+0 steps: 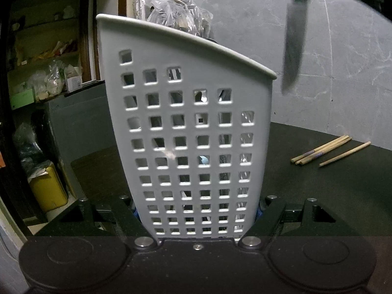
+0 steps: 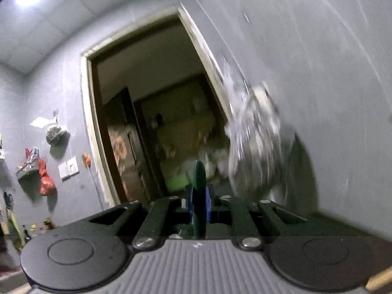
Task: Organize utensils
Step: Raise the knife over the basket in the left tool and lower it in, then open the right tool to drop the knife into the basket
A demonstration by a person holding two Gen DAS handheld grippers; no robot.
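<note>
At the bottom of the left wrist view your left gripper point(image 1: 197, 216) is clamped on the base of the white perforated utensil holder point(image 1: 186, 127), which fills the middle of the frame and stands upright with its slanted rim open at the top. In the right wrist view your right gripper point(image 2: 198, 207) is pinched tight on the green handle of the knife point(image 2: 199, 196) — the handle stands edge-on between the blue pads. From the left view, that knife point(image 1: 294, 46) hangs blade down at the upper right, its long axis near vertical, tip beside and just right of the holder's low rim corner, not yet over the opening. Farther back, right of the holder, chopsticks point(image 1: 323, 152) lie loose on the dark table point(image 1: 318, 191), nearer your right hand.
</note>
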